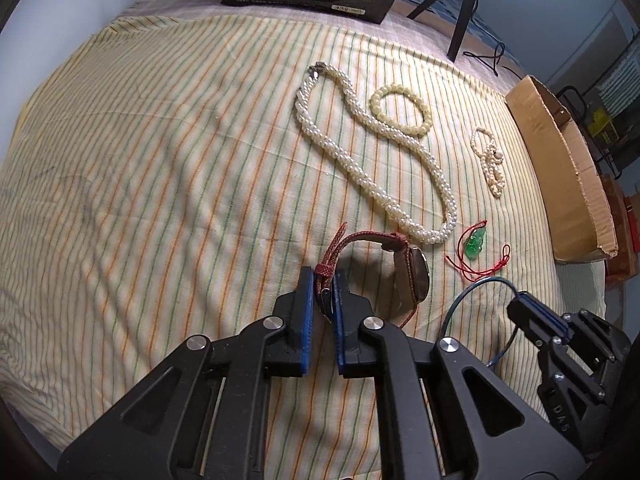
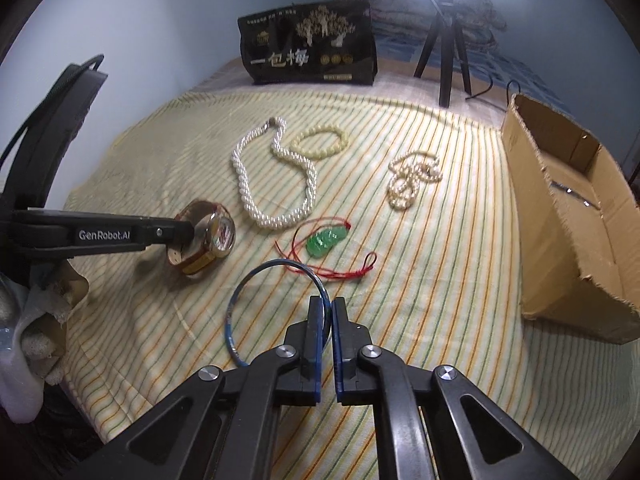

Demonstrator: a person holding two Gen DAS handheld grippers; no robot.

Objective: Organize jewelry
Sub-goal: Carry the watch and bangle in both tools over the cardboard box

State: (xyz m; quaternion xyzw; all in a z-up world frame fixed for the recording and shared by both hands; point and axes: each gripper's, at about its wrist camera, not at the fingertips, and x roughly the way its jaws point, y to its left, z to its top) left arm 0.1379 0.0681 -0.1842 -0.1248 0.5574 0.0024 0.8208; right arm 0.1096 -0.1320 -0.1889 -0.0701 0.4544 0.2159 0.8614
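My left gripper [image 1: 323, 280] is shut on the red strap of a wristwatch [image 1: 416, 276] and holds it just above the striped cloth; the watch also shows in the right wrist view [image 2: 212, 232]. My right gripper [image 2: 328, 306] is shut on a thin blue bangle [image 2: 240, 304], seen too in the left wrist view [image 1: 472, 292]. On the cloth lie a long pearl necklace [image 2: 256, 184], a cream bead bracelet [image 2: 320, 140], a small pearl strand [image 2: 412, 180] and a green pendant [image 2: 324, 242] on red cord.
An open cardboard box [image 2: 568, 216] stands at the right edge of the cloth [image 2: 440, 280]. A black printed bag [image 2: 308, 52] and a tripod [image 2: 444, 52] under a bright lamp stand at the back. A blue wall is on the left.
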